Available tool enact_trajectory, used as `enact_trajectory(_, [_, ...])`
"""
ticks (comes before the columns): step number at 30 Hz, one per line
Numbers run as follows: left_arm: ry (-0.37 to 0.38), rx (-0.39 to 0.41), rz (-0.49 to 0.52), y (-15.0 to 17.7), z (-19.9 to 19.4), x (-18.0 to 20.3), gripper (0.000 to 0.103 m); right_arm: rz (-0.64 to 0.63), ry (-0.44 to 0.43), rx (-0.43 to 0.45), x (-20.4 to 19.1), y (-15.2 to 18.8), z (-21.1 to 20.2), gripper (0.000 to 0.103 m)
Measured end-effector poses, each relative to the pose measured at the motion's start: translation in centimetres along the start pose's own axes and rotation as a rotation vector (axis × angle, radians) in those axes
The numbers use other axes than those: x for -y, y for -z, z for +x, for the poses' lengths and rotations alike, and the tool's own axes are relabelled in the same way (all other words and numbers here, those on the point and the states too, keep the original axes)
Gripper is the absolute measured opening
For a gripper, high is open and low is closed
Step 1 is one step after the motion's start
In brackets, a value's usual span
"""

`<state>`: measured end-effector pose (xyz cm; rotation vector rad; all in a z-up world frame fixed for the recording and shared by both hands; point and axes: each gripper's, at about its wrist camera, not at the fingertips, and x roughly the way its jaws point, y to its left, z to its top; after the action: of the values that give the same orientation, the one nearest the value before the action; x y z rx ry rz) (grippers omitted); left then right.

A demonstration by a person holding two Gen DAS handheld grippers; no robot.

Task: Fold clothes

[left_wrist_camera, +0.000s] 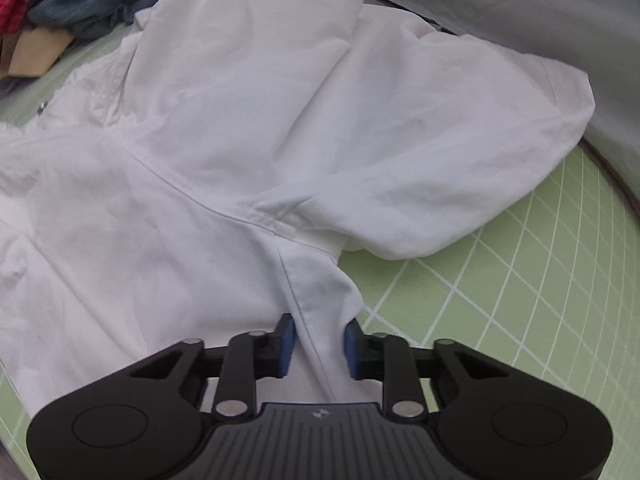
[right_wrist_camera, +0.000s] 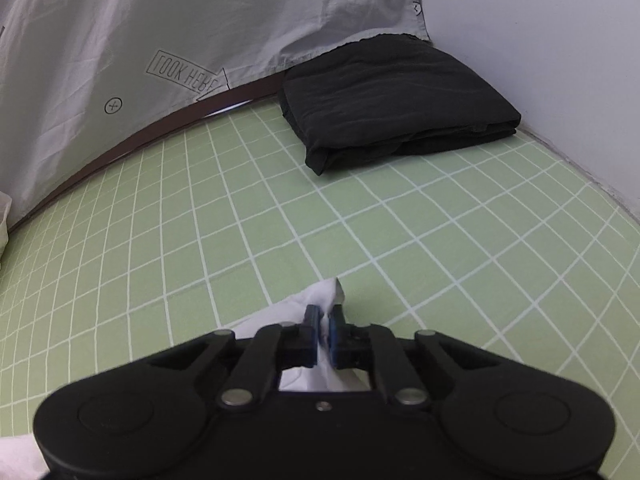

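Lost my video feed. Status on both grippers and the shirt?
Left gripper shut on white shirt. Right gripper shut on a shirt corner. Shirt spread on green mat, unfolded. Folded black garment well clear.

The shirt (left_wrist_camera: 248,140) lies spread on the grid mat (left_wrist_camera: 520,280), with a heap of clothes (left_wrist_camera: 80,4) behind it to the left. In the right wrist view, a folded garment (right_wrist_camera: 396,104) sits on the mat's far right corner, against the hanging sheet (right_wrist_camera: 160,32).

A green gridded mat (right_wrist_camera: 360,220) covers the surface. A grey printed sheet (right_wrist_camera: 120,40) hangs along its far edge, above a brown rim (right_wrist_camera: 120,144); a white wall (right_wrist_camera: 560,60) borders its right edge.
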<state>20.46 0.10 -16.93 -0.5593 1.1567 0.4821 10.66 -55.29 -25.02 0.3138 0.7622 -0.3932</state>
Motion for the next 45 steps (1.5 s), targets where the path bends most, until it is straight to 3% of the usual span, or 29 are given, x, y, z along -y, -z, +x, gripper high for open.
enact_trajectory(3, [0.119, 0.022, -0.107, -1.1, -1.2, -1.7, 0.005, 0.02, -0.007, 0.054, 0.1, -0.7, -1.5, 0.004])
enact_trajectory(7, [0.252, 0.164, -0.18, -2.9, -4.3, -2.9, 0.005, 0.056, -0.022, 0.141, 0.2, -2.0, -3.4, 0.004])
enact_trajectory(9, [0.267, 0.214, -0.168, -3.4, -4.5, -2.7, 0.006, 0.039, -0.025, 0.154, -0.2, -2.4, -3.2, 0.004])
enact_trajectory(12, [0.248, 0.243, -0.119, -3.7, -4.3, -2.1, 0.019, -0.022, 0.009, 0.118, -1.4, -2.5, -1.7, 0.011])
enact_trajectory(13, [0.23, 0.234, -0.09, -3.5, -4.2, -1.6, 0.029, -0.055, 0.035, 0.103, -1.8, -2.4, -1.3, 0.018])
enact_trajectory(14, [0.225, 0.227, -0.06, -3.2, -4.3, -1.1, 0.037, -0.077, 0.052, 0.103, -2.1, -2.3, -1.3, 0.04])
enact_trajectory(15, [0.232, 0.229, -0.034, -2.7, -4.4, -0.8, 0.054, -0.09, 0.063, 0.108, -2.2, -2.1, -1.5, 0.063])
enact_trajectory(16, [0.238, 0.231, -0.007, -2.2, -4.5, -0.5, 0.067, -0.093, 0.068, 0.116, -2.3, -1.9, -1.8, 0.07])
enact_trajectory(18, [0.245, 0.239, 0.038, -1.2, -4.9, -0.2, 0.071, -0.081, 0.058, 0.114, -2.2, -1.4, -2.4, 0.08])
enact_trajectory(23, [0.211, 0.24, 0.103, 1.1, -5.8, -0.6, 0.076, -0.085, 0.023, 0.054, -2.0, 0.7, -3.3, 0.085])
enact_trajectory(26, [0.188, 0.237, 0.113, 2.9, -6.4, -1.8, 0.077, -0.116, -0.019, 0.022, -2.2, 2.2, -4.2, 0.095])
enact_trajectory(27, [0.184, 0.233, 0.112, 3.5, -6.6, -2.4, 0.078, -0.128, -0.029, 0.019, -2.4, 2.7, -4.6, 0.1])
enact_trajectory(35, [0.104, 0.221, 0.037, 7.1, -8.3, -9.2, 0.082, -0.163, -0.038, -0.022, -3.1, 4.7, -6.2, 0.103])
enact_trajectory(40, [0.074, 0.213, 0.019, 6.4, -9.0, -14.1, 0.083, -0.154, -0.013, -0.031, -5.5, 5.6, -6.8, 0.103])
enact_trajectory(45, [0.066, 0.242, -0.022, 2.7, -9.4, -19.0, 0.083, -0.105, 0.003, -0.029, -9.3, 6.8, -8.0, 0.103])
